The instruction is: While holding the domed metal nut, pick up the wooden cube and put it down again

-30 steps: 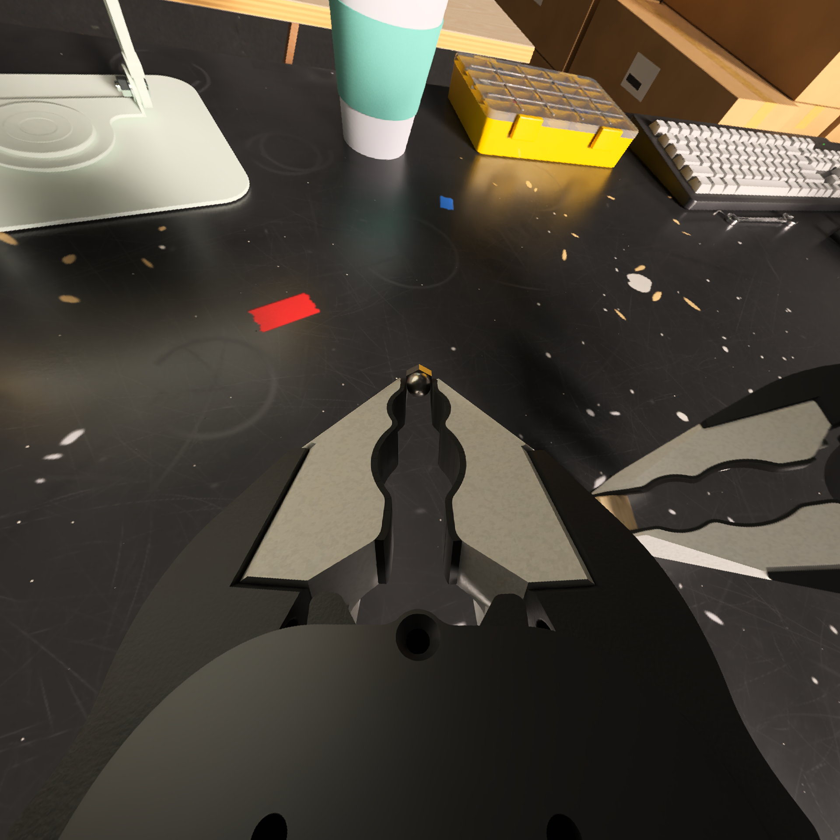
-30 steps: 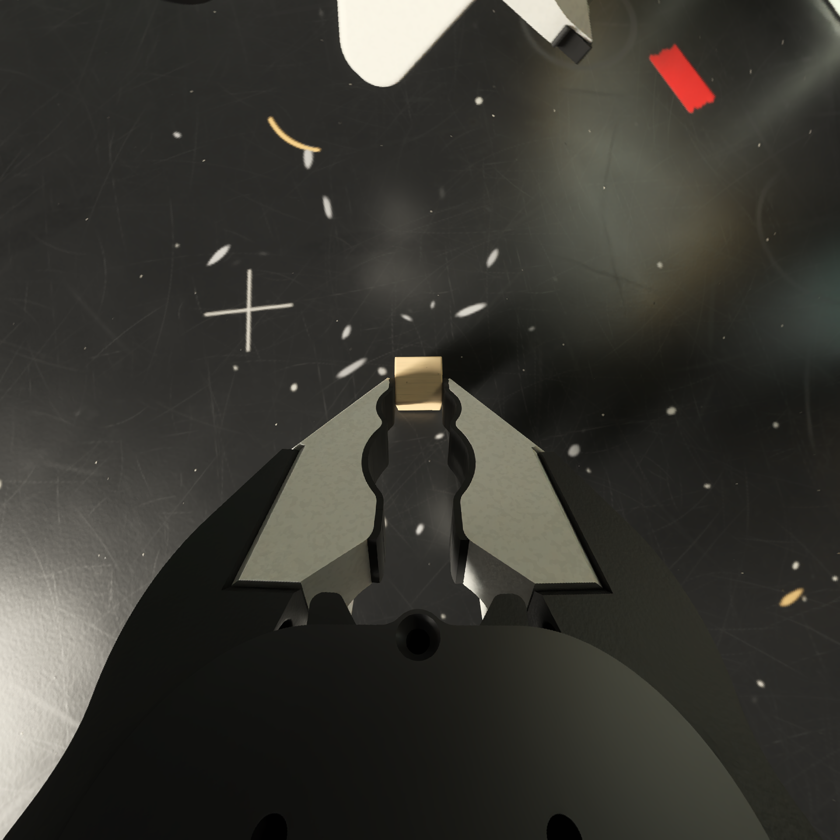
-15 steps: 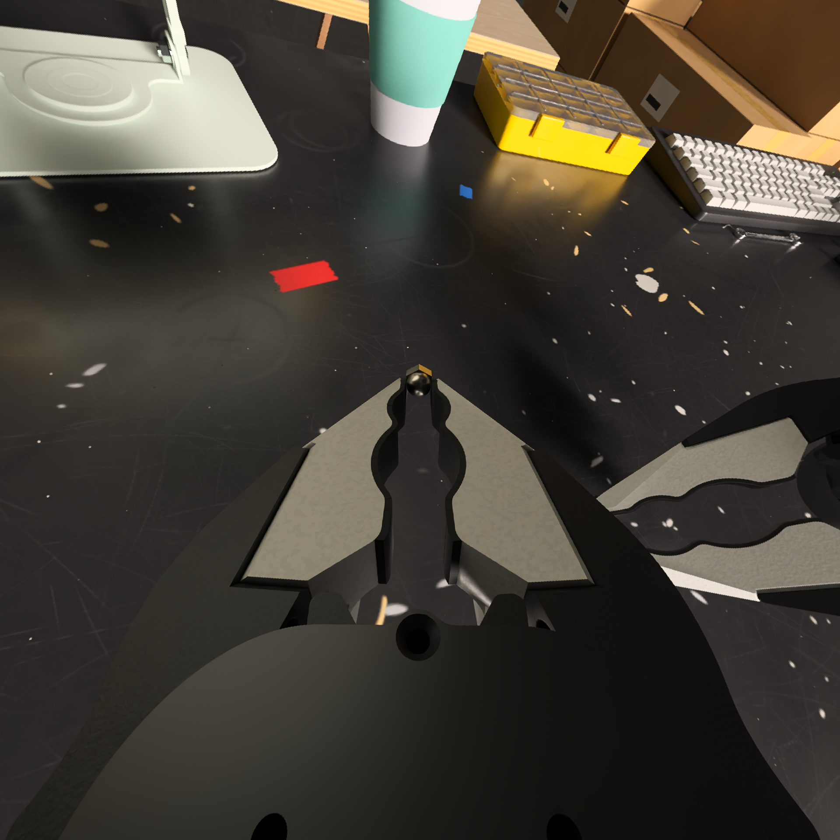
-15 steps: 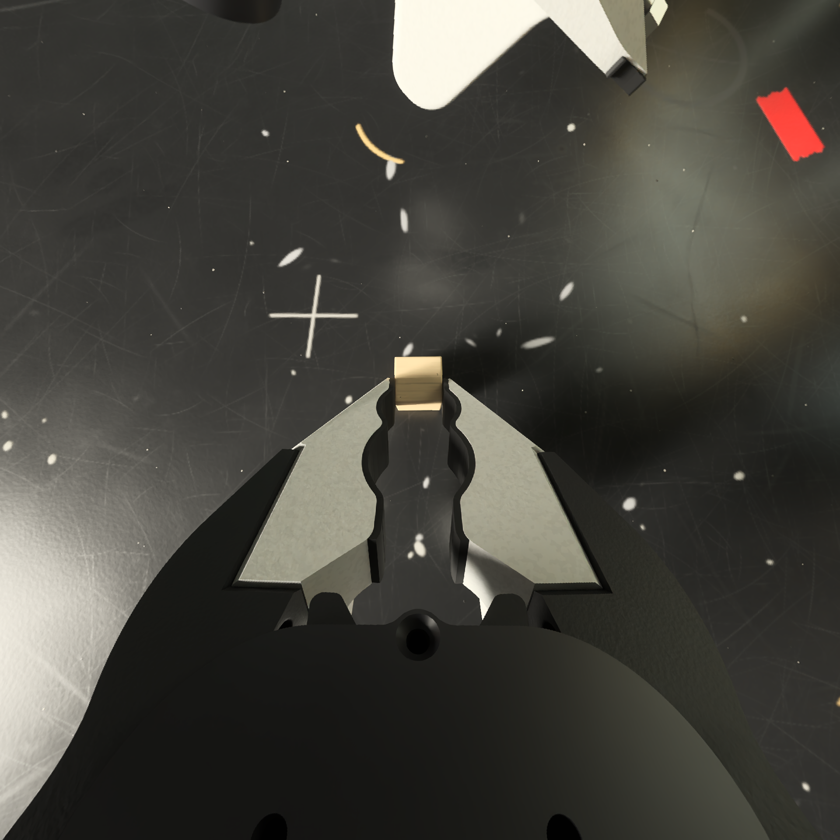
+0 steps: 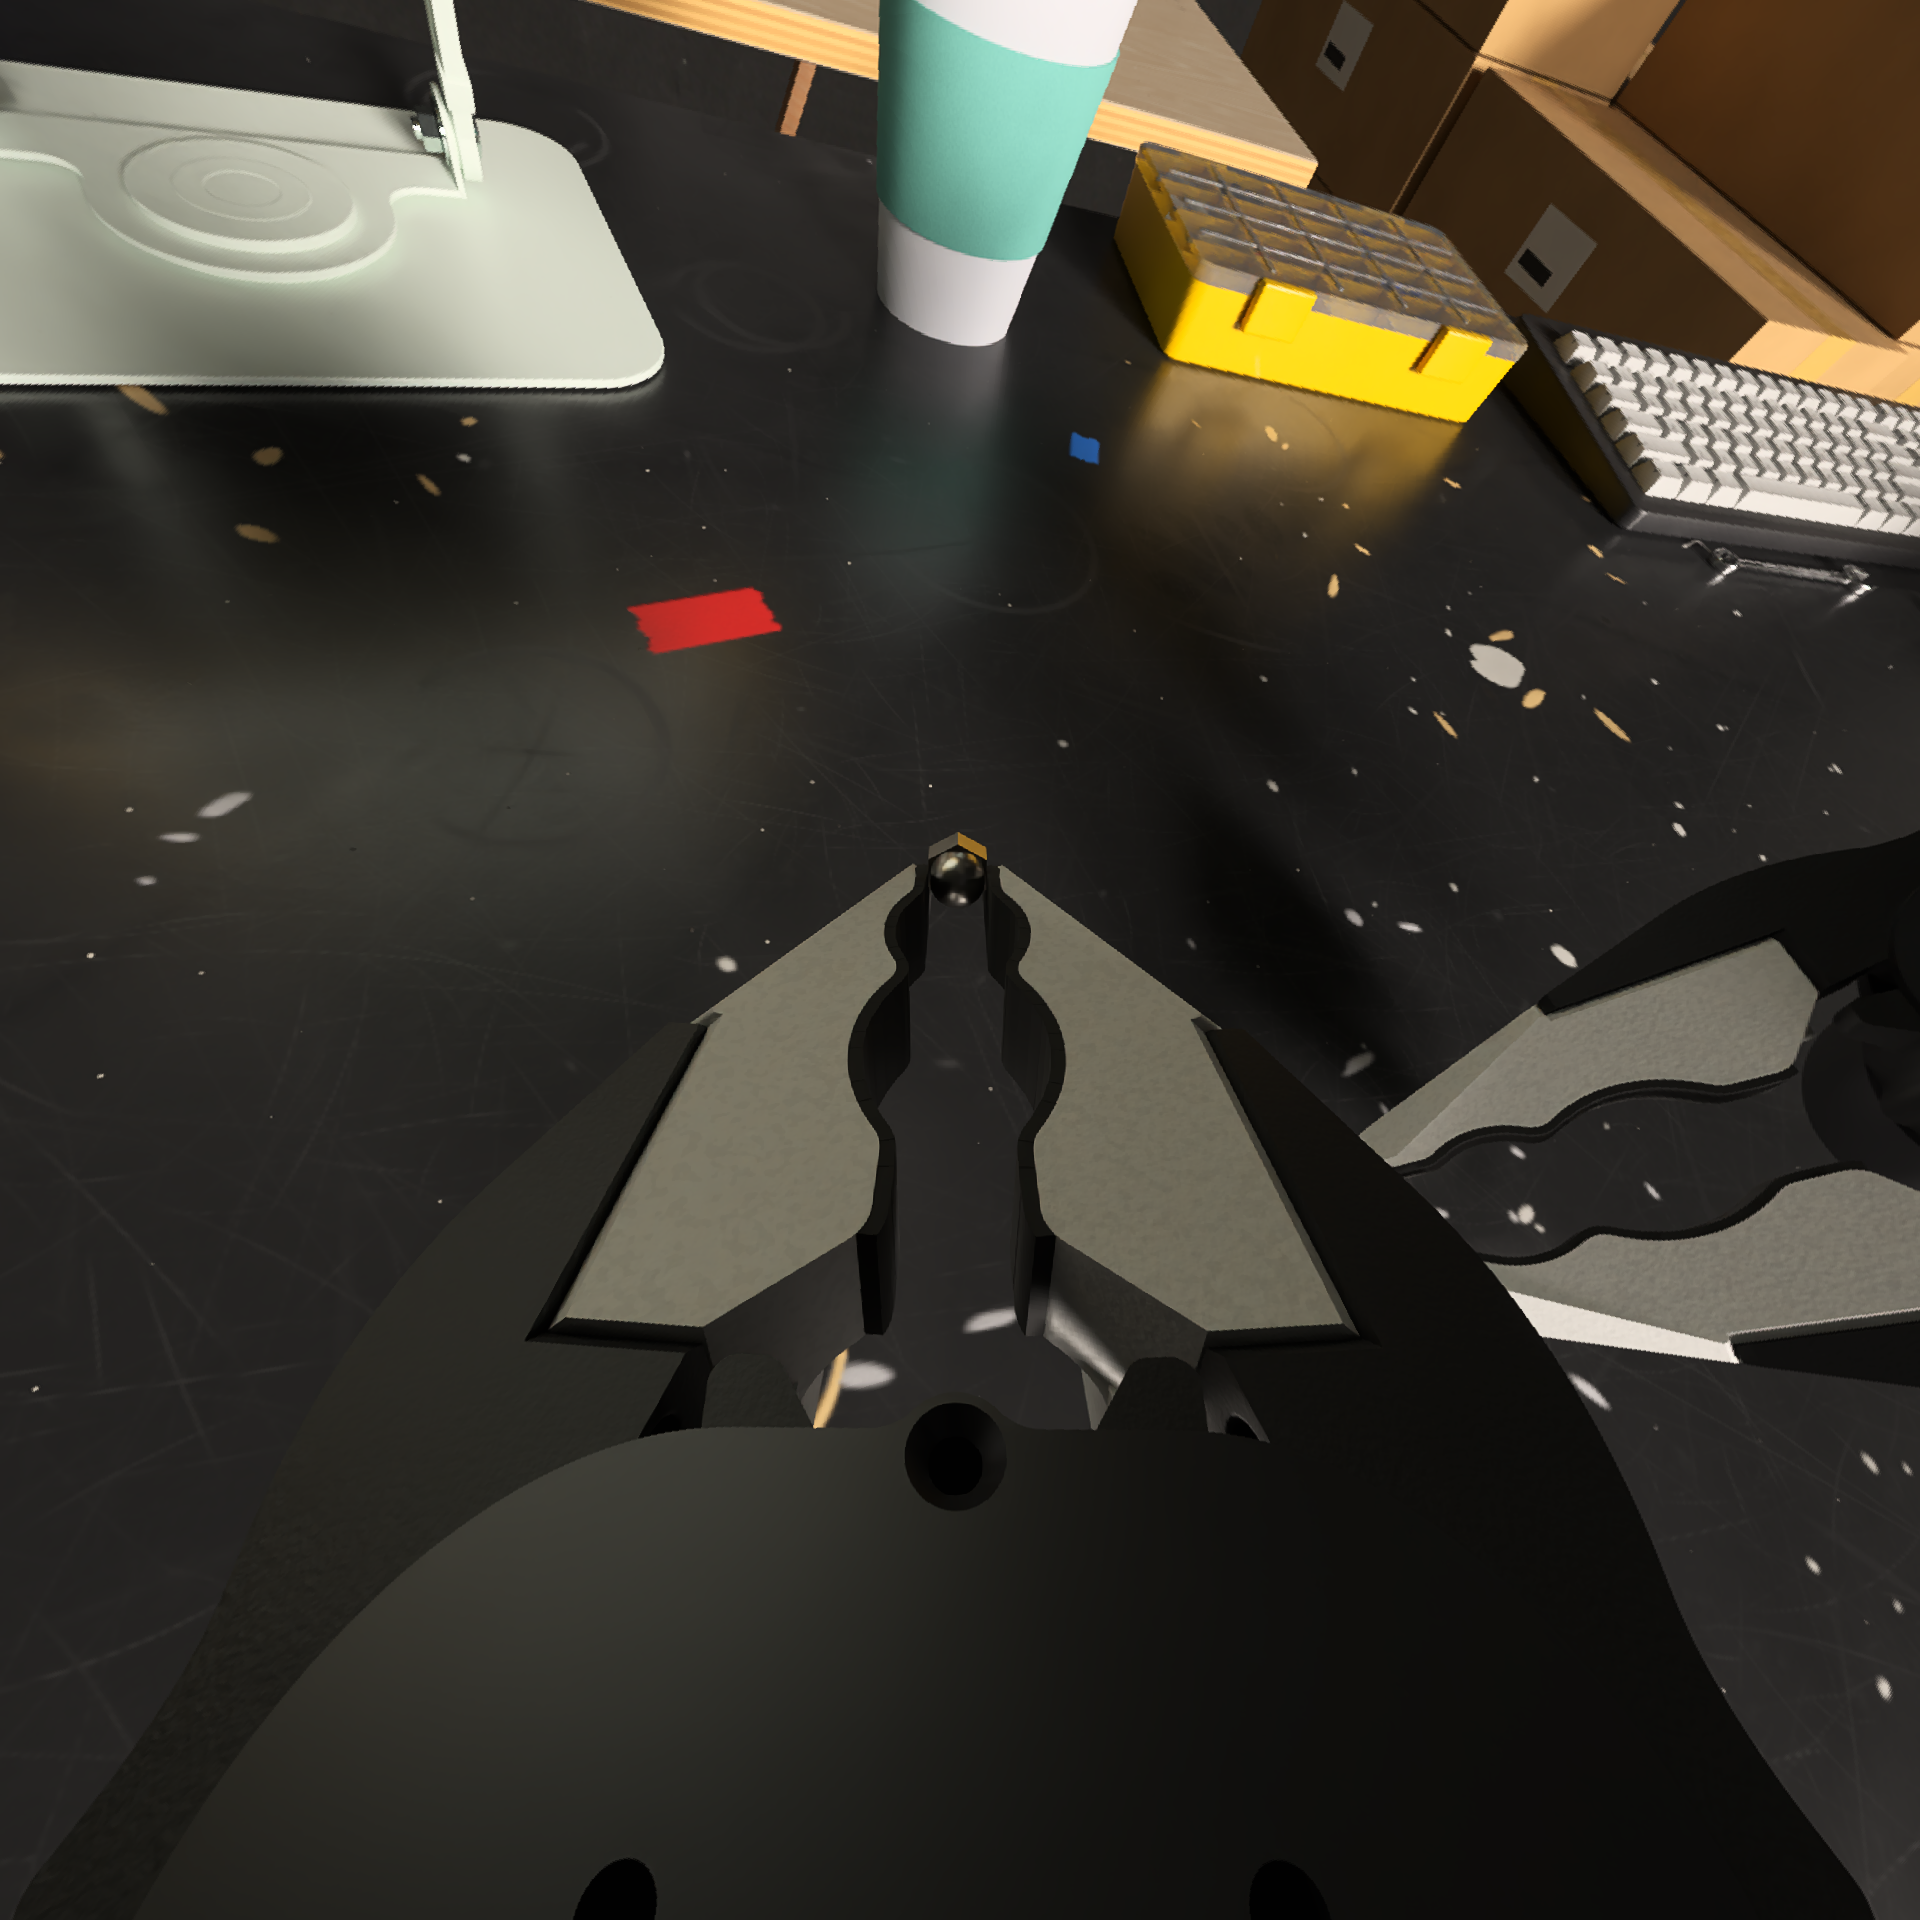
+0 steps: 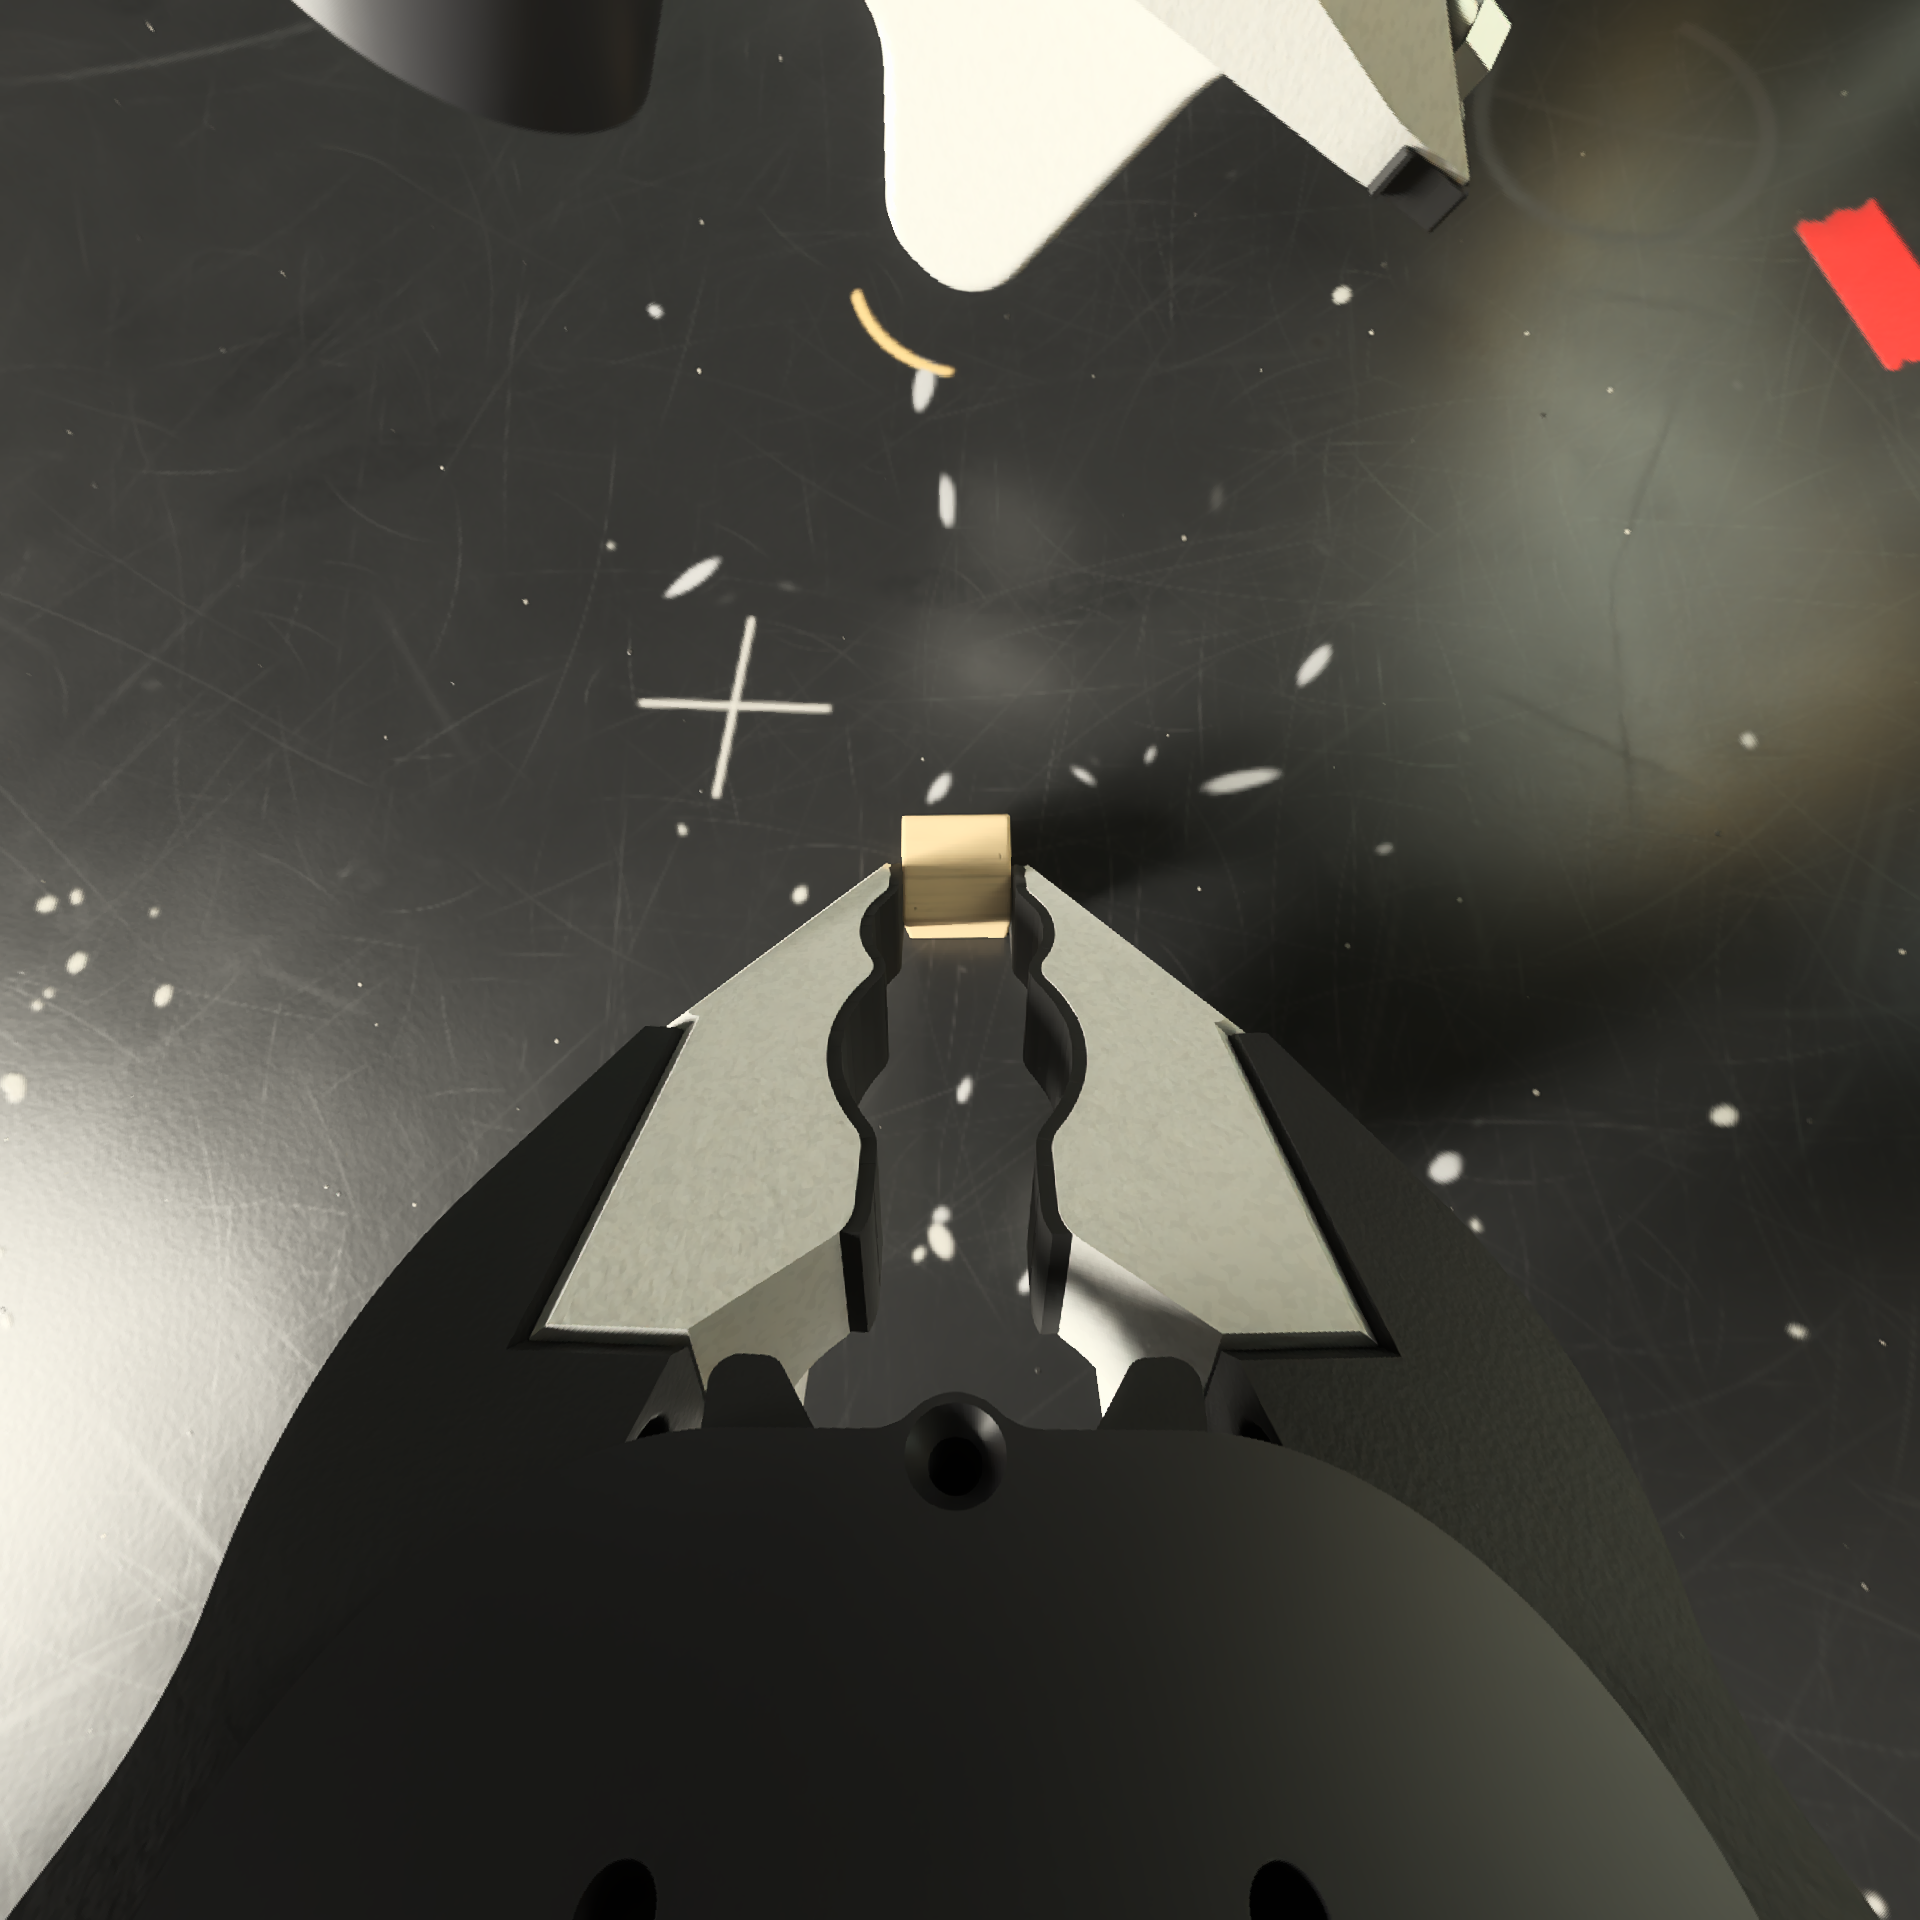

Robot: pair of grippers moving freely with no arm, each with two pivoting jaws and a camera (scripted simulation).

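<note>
My left gripper (image 5: 957, 881) is shut on the domed metal nut (image 5: 956, 875), a small dark shiny dome with a brassy edge at the fingertips, held above the black table. My right gripper (image 6: 956, 896) is shut on the wooden cube (image 6: 955, 889), a pale tan block held at the fingertips above the table. The right gripper also shows in the left wrist view (image 5: 1621, 1174) at the right, low and close beside the left one; the cube is hidden there.
A white stand base (image 5: 312, 249), a teal and white cup (image 5: 977, 166), a yellow parts box (image 5: 1309, 281), a keyboard (image 5: 1745, 436) and cardboard boxes (image 5: 1621, 135) line the far side. Red tape (image 5: 704, 619) and a blue mark (image 5: 1084, 447) lie on the table (image 5: 312, 1039). A white cross (image 6: 734, 707) is ahead of the cube.
Both grippers keep their hold and have moved forward: the far objects have come closer in the left view, and the cross and white base have grown and slid down in the right view.
</note>
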